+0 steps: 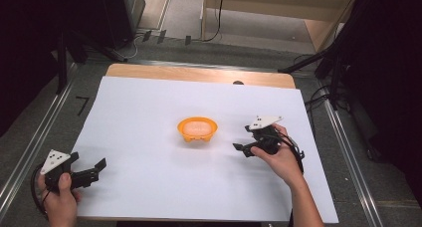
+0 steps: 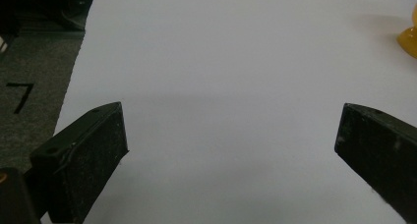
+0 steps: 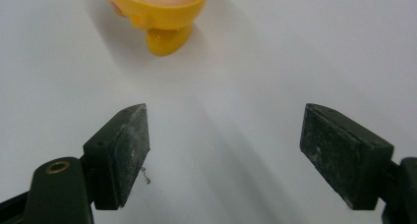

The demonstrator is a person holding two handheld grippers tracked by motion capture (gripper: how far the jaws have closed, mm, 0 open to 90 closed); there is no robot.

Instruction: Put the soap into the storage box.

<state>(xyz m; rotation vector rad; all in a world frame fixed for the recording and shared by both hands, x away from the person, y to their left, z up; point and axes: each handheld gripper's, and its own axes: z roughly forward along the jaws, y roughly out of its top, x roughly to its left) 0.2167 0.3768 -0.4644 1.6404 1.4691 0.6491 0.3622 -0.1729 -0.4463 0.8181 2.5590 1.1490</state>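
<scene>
While the yellow bowl (image 1: pixel 198 130) sits near the middle of the white sheet (image 1: pixel 149 177) that covers the bench (image 1: pixel 199 73), both tools stand off from it with nothing between their jaws. Something pale and rounded lies inside the bowl; what it is cannot be told from these pictures.

Right of the bowl, near it but not touching, the right tool (image 1: pixel 245 139) is held in the person's right hand (image 1: pixel 278 157) with its jaws turned toward the bowl. They are spread and empty — released, gripping nothing. In the right gripper view, the bowl (image 3: pixel 160 13) stands beyond the jaws and a little left of the line between them, upright on a short yellow foot, with bare white sheet (image 3: pixel 221 135) in the gap.

Well apart from the bowl, toward its near left, the left tool (image 1: pixel 97 168) rests low by the sheet's front edge in the left hand (image 1: pixel 59 197). Its jaws also stand wide apart and empty. In the left gripper view, plain white sheet (image 2: pixel 231 86) lies between them, and a sliver of the bowl (image 2: pixel 409 37) shows at the far right edge. Beyond the bowl's left, past the sheet's edge, grey floor (image 2: pixel 34 86) carries a black mark shaped like a 7 (image 2: pixel 19 96).
</scene>
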